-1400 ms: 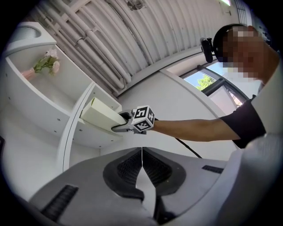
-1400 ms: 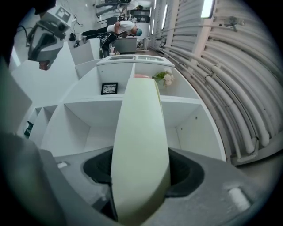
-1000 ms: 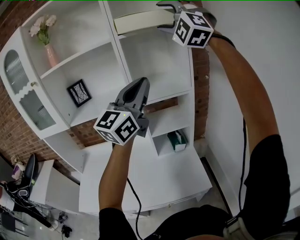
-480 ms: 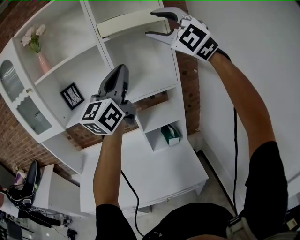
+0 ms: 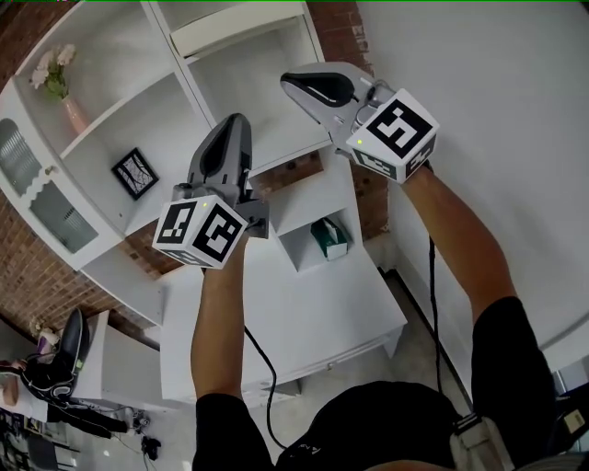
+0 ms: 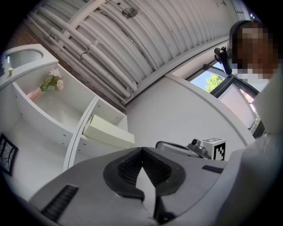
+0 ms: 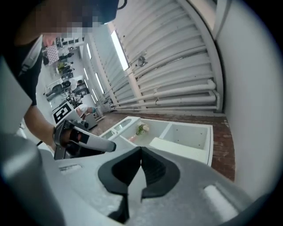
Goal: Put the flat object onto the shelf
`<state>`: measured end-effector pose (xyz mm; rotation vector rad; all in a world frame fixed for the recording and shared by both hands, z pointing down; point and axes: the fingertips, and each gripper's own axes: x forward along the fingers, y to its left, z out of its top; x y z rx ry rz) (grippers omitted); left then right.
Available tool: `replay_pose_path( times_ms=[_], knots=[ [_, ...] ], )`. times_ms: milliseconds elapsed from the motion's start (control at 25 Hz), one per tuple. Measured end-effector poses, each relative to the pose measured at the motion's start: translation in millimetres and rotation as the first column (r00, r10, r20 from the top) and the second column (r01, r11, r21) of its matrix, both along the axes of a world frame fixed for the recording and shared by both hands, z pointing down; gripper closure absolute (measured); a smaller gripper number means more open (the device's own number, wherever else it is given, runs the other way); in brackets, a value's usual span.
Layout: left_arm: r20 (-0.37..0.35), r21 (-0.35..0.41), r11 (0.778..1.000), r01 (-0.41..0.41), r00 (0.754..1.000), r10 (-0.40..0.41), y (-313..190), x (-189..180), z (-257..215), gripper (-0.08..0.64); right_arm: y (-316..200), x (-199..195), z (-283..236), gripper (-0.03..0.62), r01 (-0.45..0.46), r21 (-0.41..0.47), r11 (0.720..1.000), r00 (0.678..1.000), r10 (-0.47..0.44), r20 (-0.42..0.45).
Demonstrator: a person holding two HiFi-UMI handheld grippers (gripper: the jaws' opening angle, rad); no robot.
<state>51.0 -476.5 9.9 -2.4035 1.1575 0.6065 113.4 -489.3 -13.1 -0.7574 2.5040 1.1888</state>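
Observation:
The flat cream object (image 5: 235,28) lies on the top right shelf of the white shelf unit (image 5: 189,78), with nothing touching it. It also shows as a pale slab (image 6: 108,131) in the left gripper view and the same pale slab (image 7: 177,148) in the right gripper view. My right gripper (image 5: 291,83) hangs below and in front of that shelf, jaws shut and empty. To its left, my left gripper (image 5: 232,121) points up at the shelves, also shut on nothing. The pads meet in both gripper views: left gripper (image 6: 142,152), right gripper (image 7: 141,152).
A pink vase of flowers (image 5: 57,85) and a framed picture (image 5: 135,172) stand on the left shelves. A green box (image 5: 329,237) sits in a low cubby. A glass cabinet door (image 5: 41,193) is far left, a white table (image 5: 276,322) below, a brick wall behind.
My right gripper has let go of the flat object, drawn back down from the top shelf and closed its jaws. The left gripper stays shut and has barely moved.

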Motion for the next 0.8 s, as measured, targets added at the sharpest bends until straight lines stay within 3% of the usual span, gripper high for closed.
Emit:
replay_pose_path(
  times_ms=[320, 800],
  knots=[
    [0.034, -0.041, 0.999, 0.005, 0.999, -0.004, 26.5, 4.2, 45.1, 0.563, 19.8, -11.6, 74.9, 0.591, 0.110, -0.149, 0.983, 0.991, -0.097, 0.090],
    [0.004, -0.161, 0.987, 0.006, 1.000, -0.006, 22.7, -17.5, 124.2, 0.562, 28.2, -20.8, 149.2, 0.594, 0.087, -0.224, 0.971, 0.993, -0.066, 0.101]
  ],
)
